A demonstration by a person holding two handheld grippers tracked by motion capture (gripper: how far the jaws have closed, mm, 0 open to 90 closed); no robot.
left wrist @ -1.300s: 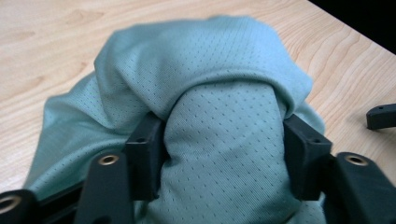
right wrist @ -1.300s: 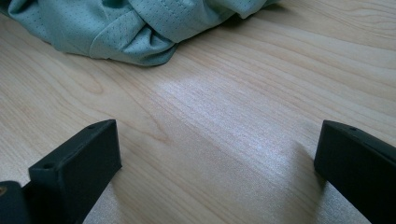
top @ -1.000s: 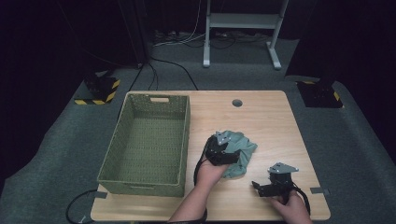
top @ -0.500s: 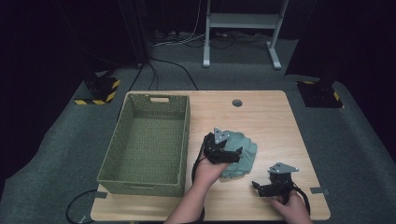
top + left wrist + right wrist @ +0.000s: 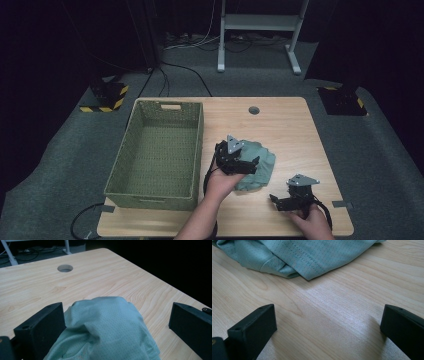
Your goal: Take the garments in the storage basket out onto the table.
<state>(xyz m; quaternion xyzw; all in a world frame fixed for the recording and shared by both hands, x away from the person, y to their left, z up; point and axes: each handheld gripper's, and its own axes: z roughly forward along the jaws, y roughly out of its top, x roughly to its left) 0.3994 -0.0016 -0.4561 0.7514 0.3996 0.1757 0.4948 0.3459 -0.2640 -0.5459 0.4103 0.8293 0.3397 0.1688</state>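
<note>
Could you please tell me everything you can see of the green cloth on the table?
The green cloth is a pale teal piece of fabric, finely perforated like sports mesh, with a stitched hem visible in the right gripper view. It lies crumpled in a loose heap on the wooden table, right of the woven basket and apart from it. The left gripper is over it; its jaws have just been opening and now stand wide, the cloth bulging up between them, one jaw close against a fold. The right gripper rests nearby, not touching it.

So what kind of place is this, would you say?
Probably a lab or recording studio set up for tabletop work: a lone wooden table on grey carpet, dark surroundings, loose cables on the floor, and hazard-striped stands beside it.
</note>
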